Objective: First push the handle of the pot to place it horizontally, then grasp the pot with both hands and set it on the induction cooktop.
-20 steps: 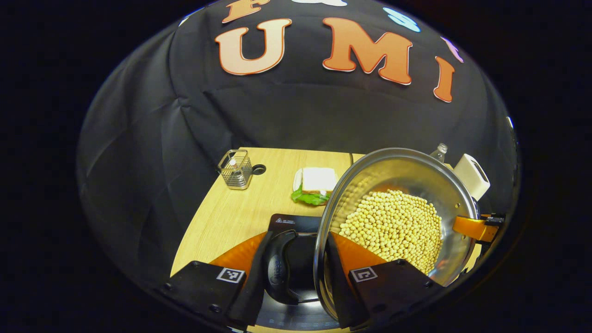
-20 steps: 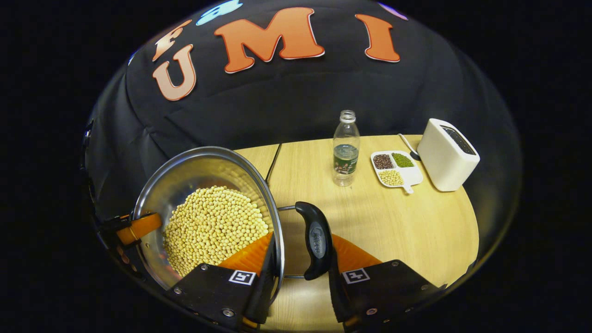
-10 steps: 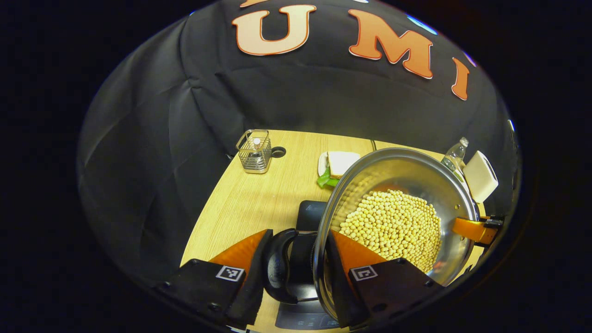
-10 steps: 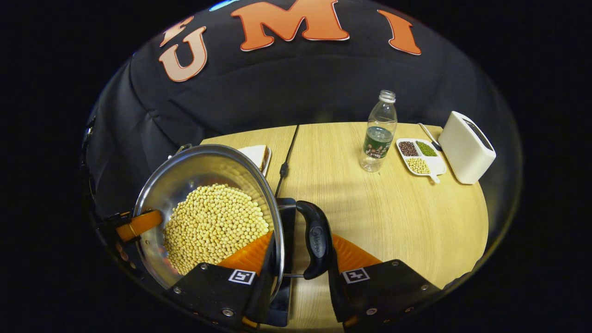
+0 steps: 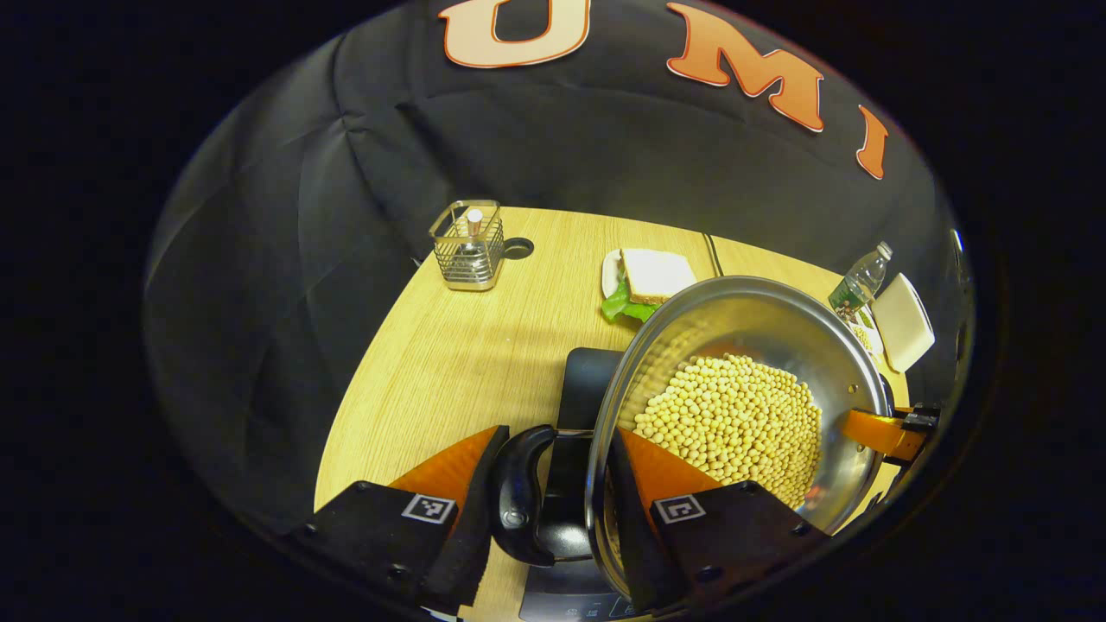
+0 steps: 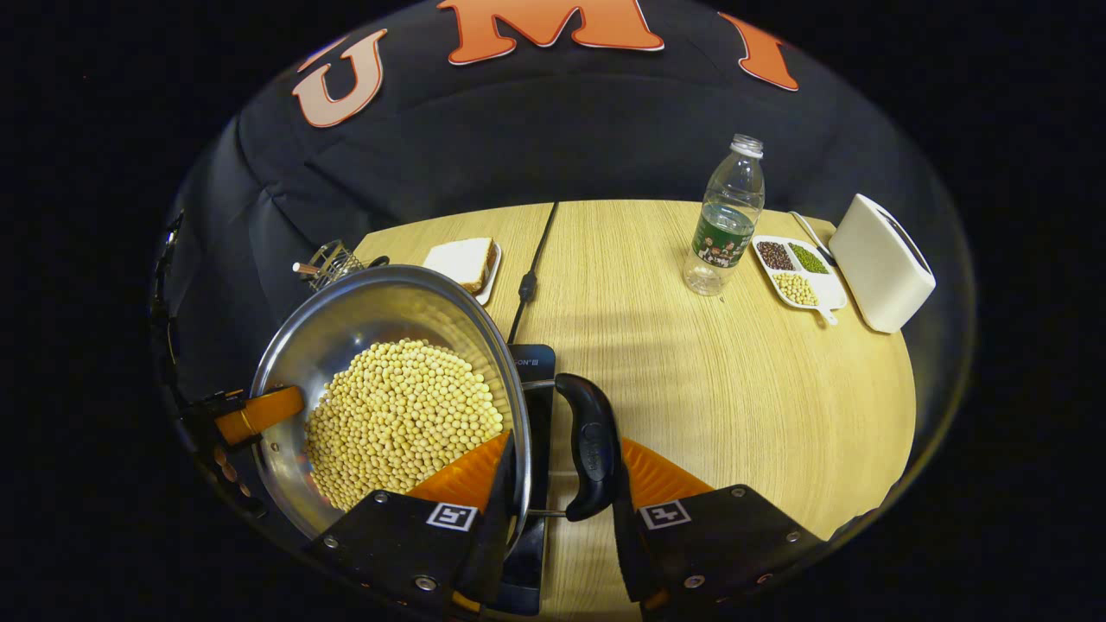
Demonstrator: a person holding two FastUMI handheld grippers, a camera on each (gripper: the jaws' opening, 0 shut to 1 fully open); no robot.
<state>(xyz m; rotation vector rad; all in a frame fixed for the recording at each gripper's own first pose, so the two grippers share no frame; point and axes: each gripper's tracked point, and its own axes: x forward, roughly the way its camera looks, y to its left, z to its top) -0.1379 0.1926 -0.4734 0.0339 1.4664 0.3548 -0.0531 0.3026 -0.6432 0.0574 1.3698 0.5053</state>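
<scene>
Wire basket point(image 5: 467, 245): far ahead of my left jaws and to their left, on the table point(image 5: 449, 363).
Sandwich point(image 5: 648, 281): ahead of my left jaws, on a plate just beyond the pot's far rim.
My left gripper point(image 5: 548, 501): jaws clamped – one finger outside the pot's left handle point(image 5: 518, 494), the other inside the rim against the wall.
Pot point(image 5: 760, 345): steel, full of soybeans point(image 5: 734, 423), held up between my two grippers, rim tilted.
Induction cooktop point(image 5: 587, 389): black, flat on the table directly below my left jaws and the pot.
My right gripper point(image 6: 557, 505): jaws clamped – one finger inside the rim, the other outside the right handle point(image 6: 590, 445).
Bottle point(image 6: 726, 220): upright, far ahead of my right jaws, to their right.
Bean tray point(image 6: 795, 268): just right of the bottle.
White box point(image 6: 881, 263): farthest right, beside the tray.
</scene>
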